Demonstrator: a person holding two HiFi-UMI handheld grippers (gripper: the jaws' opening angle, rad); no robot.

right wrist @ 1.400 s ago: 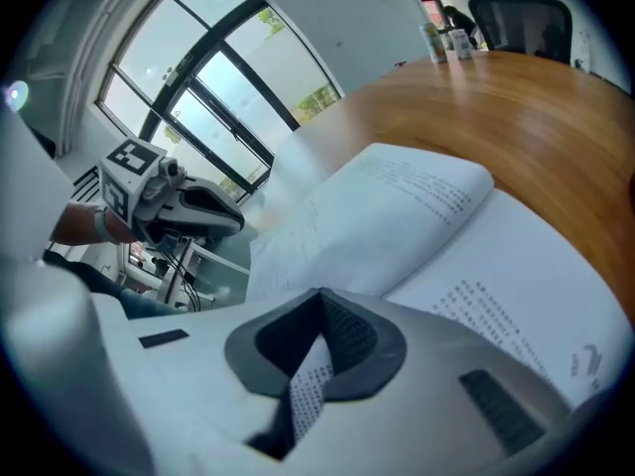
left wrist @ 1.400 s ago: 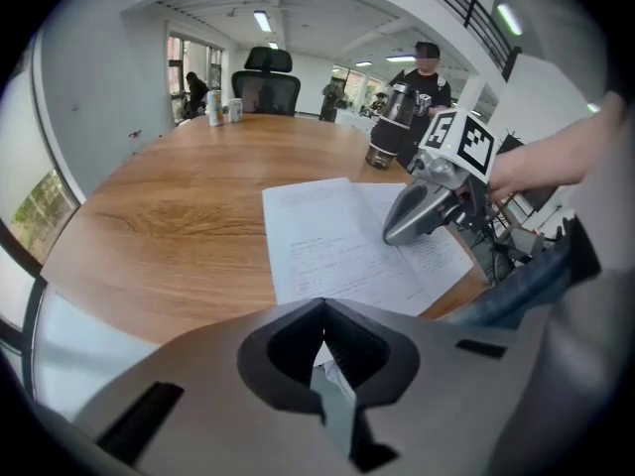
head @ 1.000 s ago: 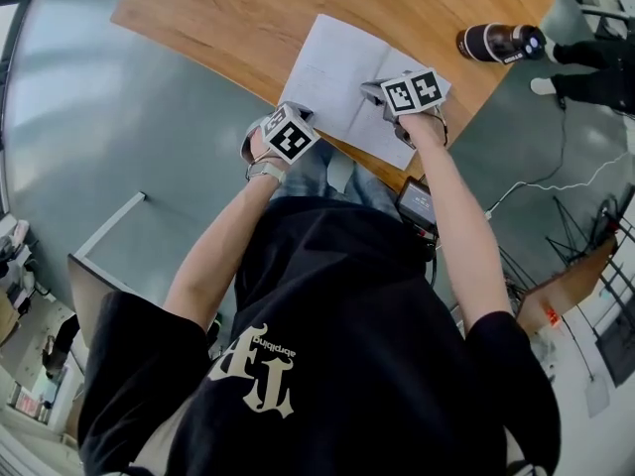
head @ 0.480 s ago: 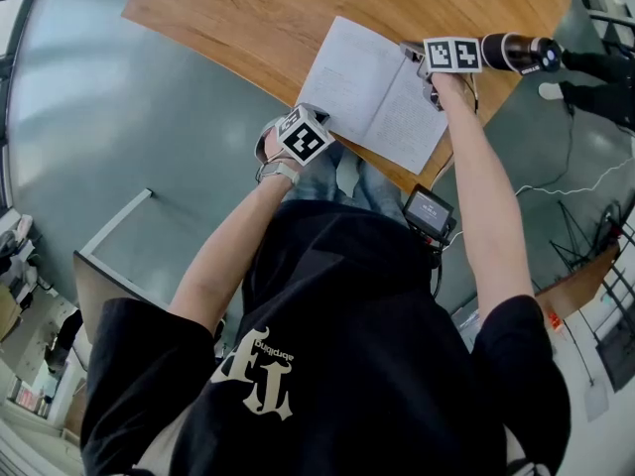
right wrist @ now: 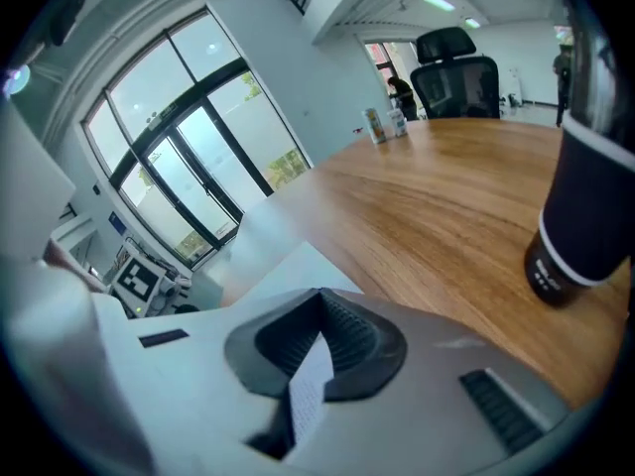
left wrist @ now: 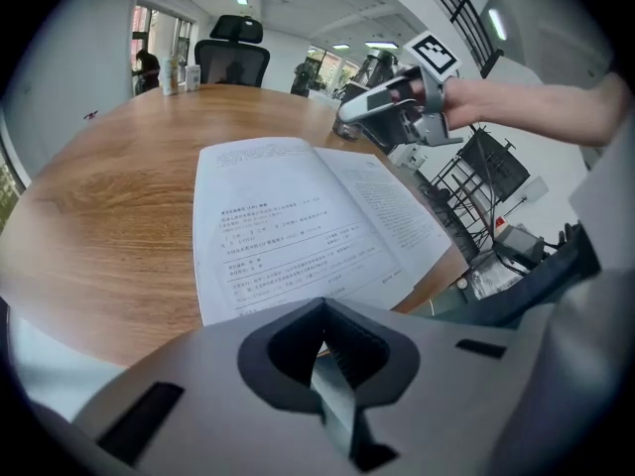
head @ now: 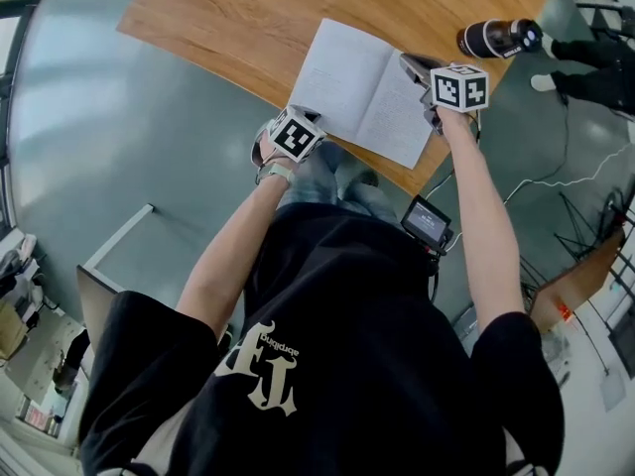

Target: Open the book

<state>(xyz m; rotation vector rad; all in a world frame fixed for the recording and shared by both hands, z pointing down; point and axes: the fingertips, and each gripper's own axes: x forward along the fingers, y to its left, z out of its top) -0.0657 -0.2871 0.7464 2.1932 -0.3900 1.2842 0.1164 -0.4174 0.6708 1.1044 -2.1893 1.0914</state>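
I see the white printed paper book (head: 362,92) lying open at the near edge of the brown wooden desk (head: 228,18). My right gripper (right wrist: 317,333) has its jaws clamped on the edge of the right-hand page (right wrist: 310,390). My left gripper (left wrist: 319,310), jaws pressed together, sits by the book's near left corner.

A second ago my right gripper (head: 412,64) was over the middle of the book (head: 342,77). It has since swung out to the book's right edge, and it now sits slightly nearer to me than it did half a second back. The page (right wrist: 310,390) pinched in its closed jaws has come across with it. That leaf had been lifted over the middle and is now over on the right, so the book lies spread open.
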